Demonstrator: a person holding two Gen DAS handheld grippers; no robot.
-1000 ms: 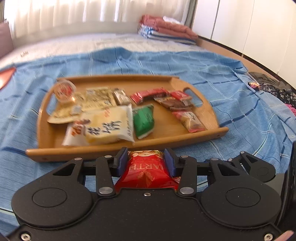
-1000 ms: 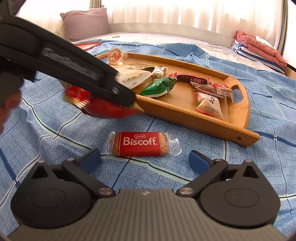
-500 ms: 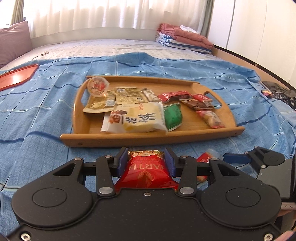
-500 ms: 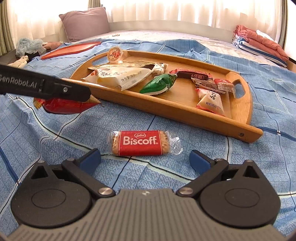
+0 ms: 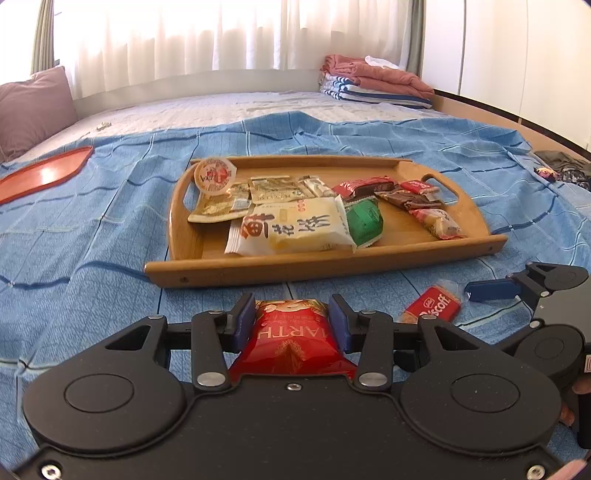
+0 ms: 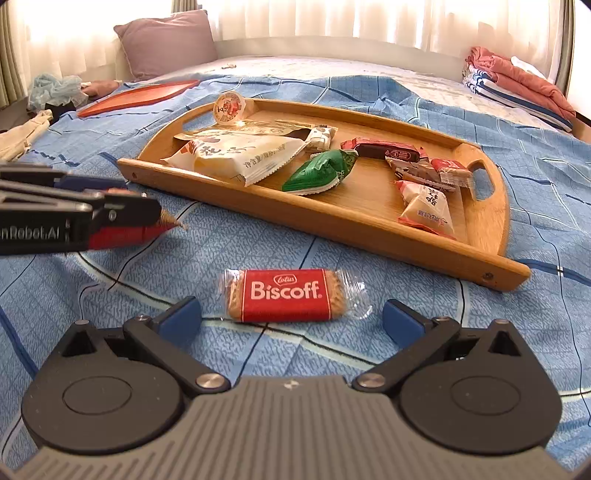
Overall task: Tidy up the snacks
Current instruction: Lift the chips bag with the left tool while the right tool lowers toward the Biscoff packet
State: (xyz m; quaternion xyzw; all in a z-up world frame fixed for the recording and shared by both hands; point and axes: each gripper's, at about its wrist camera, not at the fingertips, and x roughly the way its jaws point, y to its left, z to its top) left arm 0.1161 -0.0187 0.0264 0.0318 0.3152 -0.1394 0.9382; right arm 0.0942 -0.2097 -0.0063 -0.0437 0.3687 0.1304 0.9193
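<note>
Left tongs (image 5: 291, 317) clamped on red snack packet (image 5: 293, 339); since 1 second ago pulled back from wooden tray (image 5: 332, 264), packet now over blue bedspread (image 5: 92, 229), short of tray's near rim. Not delivered yet. Right tongs (image 6: 291, 317) apart, unmoved, hovering over Biscoff biscuit (image 6: 286, 295) lying on bedspread, just beside tray. 2 snacks remain outside tray.

A home bedroom: a bed under a blue bedspread (image 5: 110, 229), a pillow (image 6: 166, 42), folded blankets (image 5: 373, 85), curtained window (image 5: 221, 33)
</note>
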